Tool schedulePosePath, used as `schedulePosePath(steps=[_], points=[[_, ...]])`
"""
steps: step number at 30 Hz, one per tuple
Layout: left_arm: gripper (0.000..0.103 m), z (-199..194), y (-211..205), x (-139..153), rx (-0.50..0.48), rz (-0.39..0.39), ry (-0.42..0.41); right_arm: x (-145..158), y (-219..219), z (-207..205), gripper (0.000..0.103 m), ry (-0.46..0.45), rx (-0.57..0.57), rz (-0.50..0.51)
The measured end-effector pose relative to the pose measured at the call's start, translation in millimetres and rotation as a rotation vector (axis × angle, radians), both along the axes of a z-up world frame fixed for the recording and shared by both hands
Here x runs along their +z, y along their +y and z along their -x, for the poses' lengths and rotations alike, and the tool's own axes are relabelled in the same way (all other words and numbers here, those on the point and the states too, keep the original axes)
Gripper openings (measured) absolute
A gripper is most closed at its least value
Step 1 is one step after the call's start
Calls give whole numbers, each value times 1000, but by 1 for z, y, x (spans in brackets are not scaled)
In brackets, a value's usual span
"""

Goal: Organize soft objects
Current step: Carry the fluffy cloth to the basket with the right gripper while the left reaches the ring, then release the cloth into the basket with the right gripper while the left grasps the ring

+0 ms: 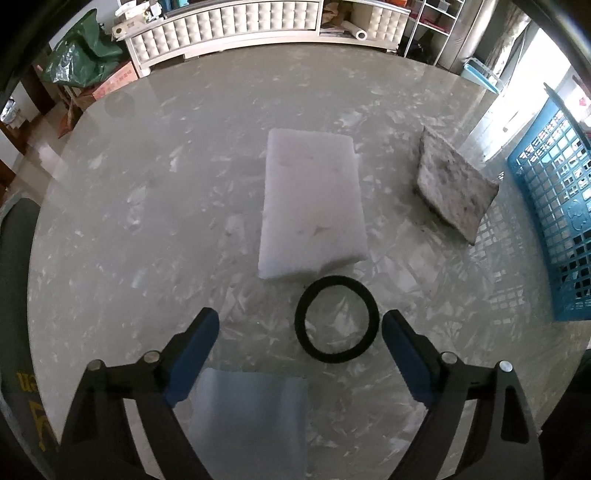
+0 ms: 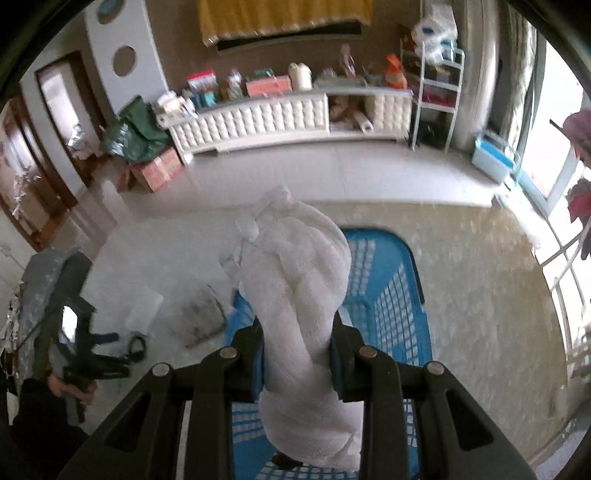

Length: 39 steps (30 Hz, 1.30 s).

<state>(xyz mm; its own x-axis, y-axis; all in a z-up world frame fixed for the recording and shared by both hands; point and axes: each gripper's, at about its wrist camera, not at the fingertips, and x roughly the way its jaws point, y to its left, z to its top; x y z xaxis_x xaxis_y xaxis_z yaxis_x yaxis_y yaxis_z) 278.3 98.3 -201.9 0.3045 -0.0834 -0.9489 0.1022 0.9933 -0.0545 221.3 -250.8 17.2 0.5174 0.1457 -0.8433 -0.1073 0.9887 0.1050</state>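
A black elastic ring (image 1: 337,319) lies flat on the marble table between the spread fingers of my left gripper (image 1: 300,325), nearer the right finger; the pads do not touch it. Beyond it lie a white foam slab (image 1: 311,201) and a grey speckled sponge (image 1: 454,182) that leans toward the blue basket (image 1: 550,206). In the right wrist view my right gripper (image 2: 297,343) is shut on a rolled white cloth (image 2: 299,280), held above the blue basket (image 2: 391,295). The left gripper (image 2: 92,354) and the black ring (image 2: 136,345) show at the far left.
The round marble table (image 1: 147,221) has a white tufted cabinet (image 1: 229,33) behind it, with a green bag (image 1: 81,51) and cardboard boxes at the left. A white wire shelf (image 2: 436,92) and a window stand on the right. A person's hand (image 2: 70,391) holds the left gripper.
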Motion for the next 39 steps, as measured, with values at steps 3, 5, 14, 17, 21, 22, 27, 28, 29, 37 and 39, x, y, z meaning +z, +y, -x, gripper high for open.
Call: schedulePosePath(steps=[3,5,14,17,21,22,27,28,29,37,39], points=[[86,0,1,0,-3,1,-5,-23,-6,-9,26,73,-15,-15],[86,0,1,0,-6,2,-6,-36,-7,-16,27,109,-25,-5],[64,4,0,3,-29,-42,-30,-70,-7,-36,28,241,-30,6],[48,3,5,6,-13,-37,-34,-79,-6,-36,30,266,-21,15],[34,2,13,8,1,-18,-29,-77,0,-42,31,287,-15,19],[31,3,15,8,7,-3,-25,-77,-1,-42,32,288,-15,18],[22,13,25,12,17,11,-12,-70,-2,-39,72,271,-27,36],[19,16,26,13,18,10,-10,-68,-3,-37,74,263,-25,38],[18,17,26,13,20,13,-7,-65,-2,-35,77,256,-21,41],[16,39,25,27,22,39,-19,-50,-9,-14,99,214,-16,62],[16,46,22,35,21,42,-27,-45,-14,-5,103,198,-19,64]])
